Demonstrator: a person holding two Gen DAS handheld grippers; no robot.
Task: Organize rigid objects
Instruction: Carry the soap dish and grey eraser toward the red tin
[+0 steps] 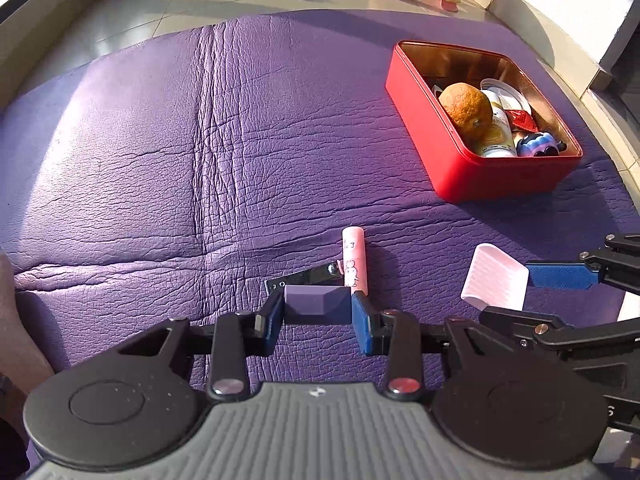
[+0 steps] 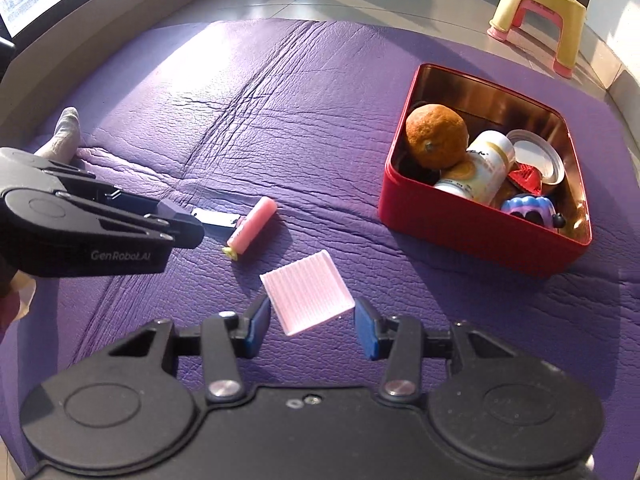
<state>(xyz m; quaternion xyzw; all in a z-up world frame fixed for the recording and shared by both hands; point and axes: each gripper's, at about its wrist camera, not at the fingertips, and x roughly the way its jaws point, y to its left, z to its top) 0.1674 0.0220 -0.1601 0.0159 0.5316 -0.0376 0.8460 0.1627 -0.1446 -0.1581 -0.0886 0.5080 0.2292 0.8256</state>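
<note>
My left gripper (image 1: 318,312) is shut on a small dark purple block (image 1: 316,304), held just above the purple mat. Past it lie a pink tube (image 1: 353,260) and a metal nail clipper (image 1: 304,274). My right gripper (image 2: 310,322) is shut on a pink ribbed square (image 2: 308,292), gripped by two opposite corners and tilted. In the left wrist view the right gripper (image 1: 506,294) holds the same square (image 1: 496,276) at the right. The right wrist view shows the left gripper (image 2: 188,226) side-on at the left, near the tube (image 2: 252,226) and clipper (image 2: 214,216).
An open red tin (image 1: 460,160) (image 2: 460,224) stands at the far right of the mat with an orange (image 2: 436,136), a white bottle, a lidded cup, a red packet and a blue toy inside. A person's socked foot (image 2: 66,132) rests at the mat's left edge. A yellow-pink stool (image 2: 536,20) stands on the tiled floor beyond.
</note>
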